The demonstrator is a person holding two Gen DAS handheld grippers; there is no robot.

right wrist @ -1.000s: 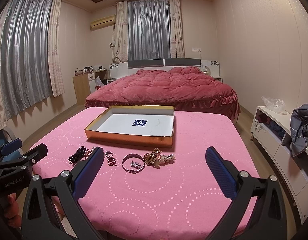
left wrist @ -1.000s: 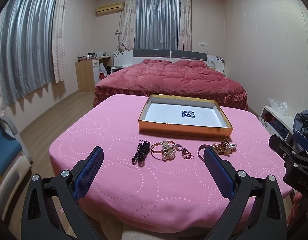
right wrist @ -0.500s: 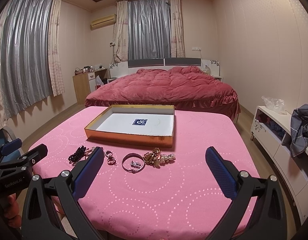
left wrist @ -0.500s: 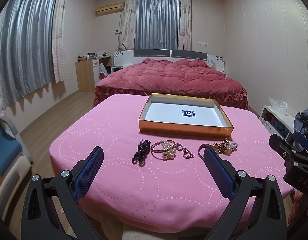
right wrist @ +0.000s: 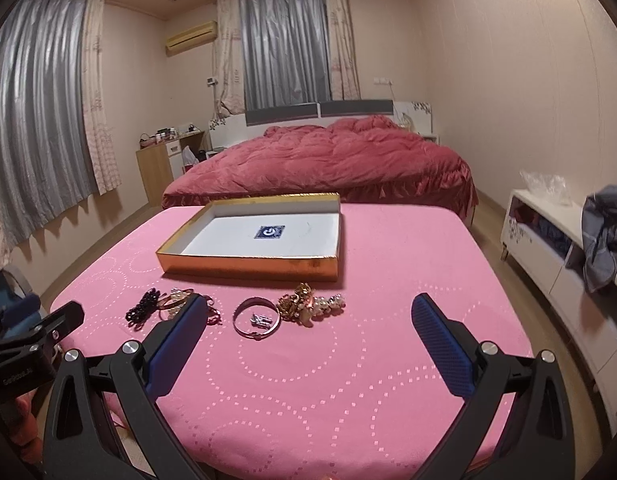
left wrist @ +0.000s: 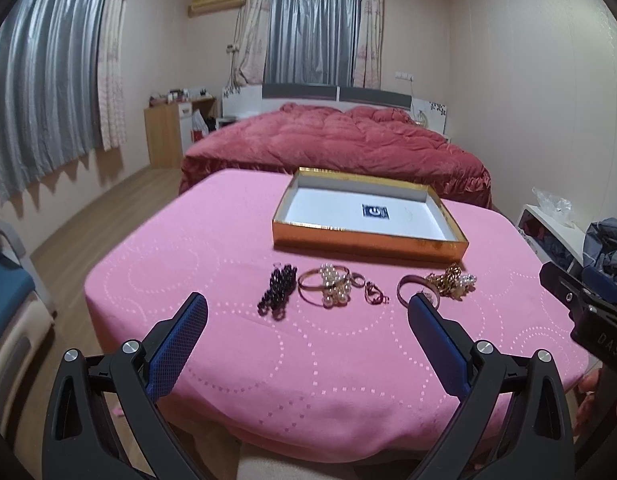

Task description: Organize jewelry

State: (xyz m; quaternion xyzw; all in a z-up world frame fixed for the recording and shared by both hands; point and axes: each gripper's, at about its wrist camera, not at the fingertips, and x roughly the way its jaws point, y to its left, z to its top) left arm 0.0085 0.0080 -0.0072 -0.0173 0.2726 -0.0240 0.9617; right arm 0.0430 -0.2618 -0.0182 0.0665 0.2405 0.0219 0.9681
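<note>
**Both grippers edge closer; no jewelry lifted yet**

Against the views from a second ago, very little has changed: both cameras have tipped slightly down and forward, so the row of jewelry sits a little closer in each view, and nothing on the tabletop (left wrist: 228, 360) has been moved. The task looks to be at its very start.

The left gripper (left wrist: 308, 304) hangs wide open and empty above the near edge of the pink cloth. Ahead of it lie the dark bead cluster (left wrist: 277, 289), the pearl bangle (left wrist: 328, 288) and a small dark-red piece (left wrist: 374, 298). The right gripper (right wrist: 308, 306) is equally wide open with nothing between its fingers; the silver bangle (right wrist: 256, 318) and the gold-and-pearl tangle (right wrist: 308, 306) lie just ahead of it.

The gold box (left wrist: 368, 242) stands farther back, just behind the row, open and holding no jewelry; only a printed blue mark shows on its white floor.

The small advance suggests an approach, probably each gripper toward the pieces on its own side.
</note>
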